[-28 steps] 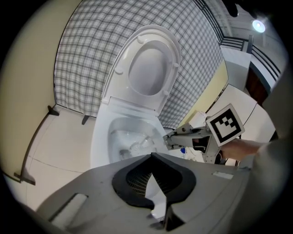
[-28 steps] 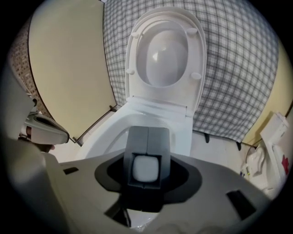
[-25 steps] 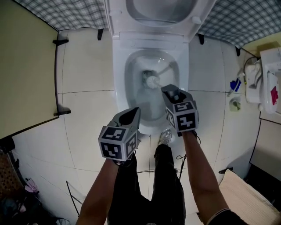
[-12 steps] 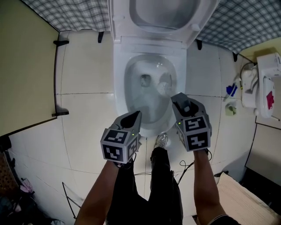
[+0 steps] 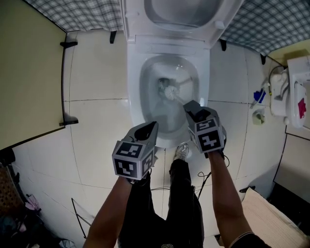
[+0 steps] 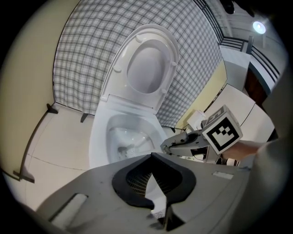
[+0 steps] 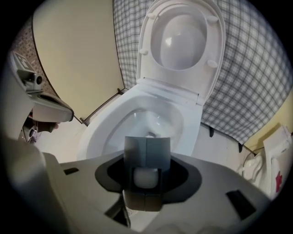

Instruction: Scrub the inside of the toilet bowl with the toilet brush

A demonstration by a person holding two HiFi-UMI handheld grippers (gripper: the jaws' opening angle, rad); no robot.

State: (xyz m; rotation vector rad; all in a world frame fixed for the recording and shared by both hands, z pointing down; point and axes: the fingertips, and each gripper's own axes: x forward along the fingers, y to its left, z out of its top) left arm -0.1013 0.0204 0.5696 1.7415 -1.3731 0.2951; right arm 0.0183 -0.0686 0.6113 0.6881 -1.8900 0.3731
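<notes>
The white toilet bowl (image 5: 145, 104) stands open at the top middle of the head view. The toilet brush (image 5: 169, 91) has its white head down in the bowl beside the drain, its handle slanting back to my right gripper (image 5: 193, 108). That gripper is shut on the handle; the white handle end (image 7: 146, 177) shows between its grey fingers (image 7: 136, 151), and the brush head (image 7: 151, 134) peeks out beyond them. My left gripper (image 5: 147, 131) hovers over the bowl's near left rim, shut with nothing in it. In the left gripper view the brush (image 6: 126, 148) lies in the bowl (image 6: 98, 141).
The seat and lid (image 5: 181, 12) stand raised against a checked wall. A beige partition (image 5: 29, 72) closes the left side. White fixtures (image 5: 290, 92) and a small blue item (image 5: 259, 95) sit on the right. The person's leg and shoe (image 5: 182, 151) stand just before the bowl.
The brush head has swung from the bowl's right wall back to the middle by the drain. My right gripper moved up and slightly left; the left gripper barely shifted.
</notes>
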